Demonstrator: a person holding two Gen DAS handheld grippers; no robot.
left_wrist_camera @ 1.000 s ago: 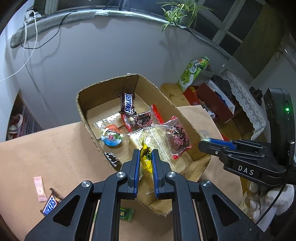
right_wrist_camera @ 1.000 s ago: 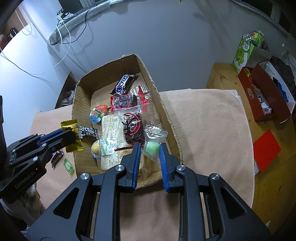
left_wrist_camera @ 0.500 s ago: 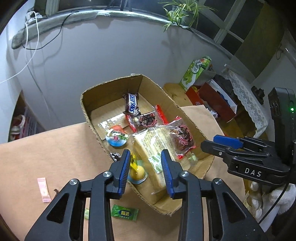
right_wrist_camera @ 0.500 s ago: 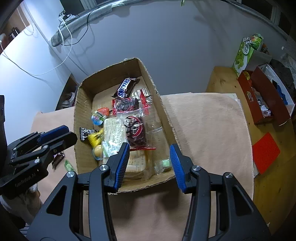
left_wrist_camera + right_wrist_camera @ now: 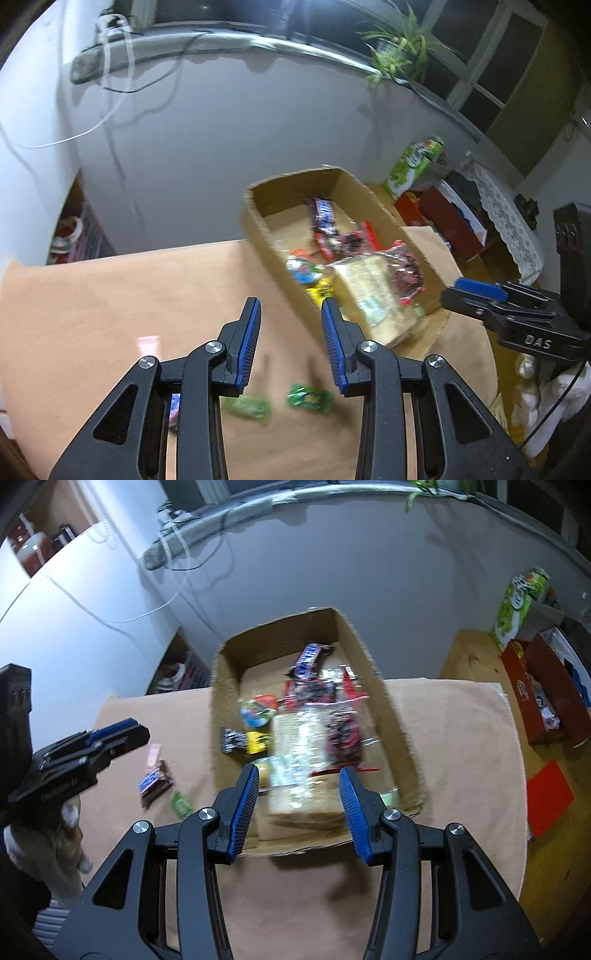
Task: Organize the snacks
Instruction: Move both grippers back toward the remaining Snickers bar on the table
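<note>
A: Start at the left. What are the left tongs (image 5: pixel 290 314) doing?

B: Their blue pads stand apart with nothing between them, and nothing is gripped. The log's one jump in opening came early in the last second and the gap has been steady since. They hang over the tan table cover (image 5: pixel 110 295).

A: And what lies around them?

B: Off their left finger, a pale pink sachet (image 5: pixel 148 341) on the cover. Below the pads, close to the finger bases, two green candy wrappers (image 5: pixel 310 398), blurred. In the right wrist view a dark Snickers bar (image 5: pixel 155 783) lies on the cover just under those left tongs, with one green wrapper beside it.

A: The box?

B: The cardboard box (image 5: pixel 266 236) sits ahead and right of the left tongs, its near wall just past the right pad. Inside, from the far end toward the tongs: a Snickers bar (image 5: pixel 308 661), red-and-clear packets (image 5: pixel 343 734), a round lidded cup (image 5: pixel 255 710), a yellow wrapped sweet (image 5: pixel 256 741), and a large pale bread pack (image 5: pixel 299 760).

A: Now the right tongs (image 5: pixel 298 788).

B: Likewise parted and empty, hovering above the near end of the box. A small green sweet (image 5: pixel 389 798) lies in the near right corner, just outside the right pad.

A: Farther right?

B: Well apart, a red tray (image 5: pixel 546 701) and a green carton (image 5: pixel 517 605).
</note>
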